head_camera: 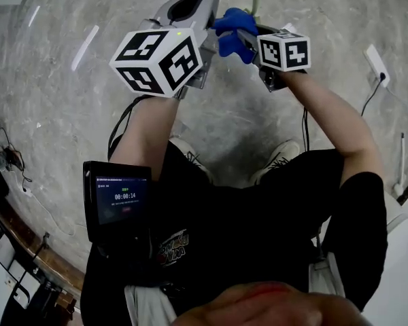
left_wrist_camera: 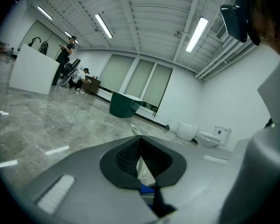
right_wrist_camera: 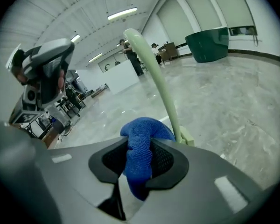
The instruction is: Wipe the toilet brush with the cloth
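Right gripper [right_wrist_camera: 140, 146] pinching blue cloth [right_wrist_camera: 147, 127]. Cloth sits against pale-green toilet brush handle [right_wrist_camera: 151, 69], shaft running up-frame from jaws. Left gripper [left_wrist_camera: 140, 141] nearer, seemingly clamped on handle's end.

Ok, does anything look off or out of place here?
Nothing stands out. The blue cloth sits bunched between the jaws of the right gripper, beside the toilet brush handle; its curve looks like lens bend.
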The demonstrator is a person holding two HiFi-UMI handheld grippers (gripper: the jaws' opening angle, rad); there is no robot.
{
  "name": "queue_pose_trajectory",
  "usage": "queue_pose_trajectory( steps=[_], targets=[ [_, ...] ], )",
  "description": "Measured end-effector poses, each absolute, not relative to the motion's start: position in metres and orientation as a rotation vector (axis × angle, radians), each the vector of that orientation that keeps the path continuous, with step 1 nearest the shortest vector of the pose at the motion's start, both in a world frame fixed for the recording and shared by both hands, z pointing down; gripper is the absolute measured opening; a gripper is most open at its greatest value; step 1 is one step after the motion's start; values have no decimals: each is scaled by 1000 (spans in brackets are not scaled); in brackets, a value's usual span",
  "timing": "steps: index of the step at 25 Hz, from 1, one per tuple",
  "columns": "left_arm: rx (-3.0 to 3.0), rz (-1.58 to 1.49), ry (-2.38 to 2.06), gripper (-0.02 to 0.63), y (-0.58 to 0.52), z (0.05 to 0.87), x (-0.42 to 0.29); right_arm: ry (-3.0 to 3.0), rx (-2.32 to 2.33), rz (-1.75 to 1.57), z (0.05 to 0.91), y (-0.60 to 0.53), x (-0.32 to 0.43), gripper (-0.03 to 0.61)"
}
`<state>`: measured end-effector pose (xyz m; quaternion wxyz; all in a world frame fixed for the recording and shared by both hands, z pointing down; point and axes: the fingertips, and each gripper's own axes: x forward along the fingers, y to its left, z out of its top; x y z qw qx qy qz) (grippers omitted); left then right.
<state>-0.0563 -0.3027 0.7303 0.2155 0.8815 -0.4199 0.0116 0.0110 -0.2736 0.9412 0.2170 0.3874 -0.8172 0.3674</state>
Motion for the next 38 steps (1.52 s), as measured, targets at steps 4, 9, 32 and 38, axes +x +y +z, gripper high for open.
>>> queue_pose_trajectory(
  steps=[4, 9, 32, 38],
  targets=[
    [2437, 41, -1176, 3, -303, 733, -61, -2349, 1124, 974, 907, -291, 7, 107],
    [2427, 25, -1172, 3, -304, 732, -61, -2503, 1187, 1000, 844, -305, 11, 106],
    [2388, -17, -1161, 3, -306, 731, -63, -3136, 1425, 752, 627, -304, 122, 106],
    [2380, 4, -1165, 3, -308, 735, -63, -2754, 1689, 865, 732, -338, 179, 107]
  ],
)
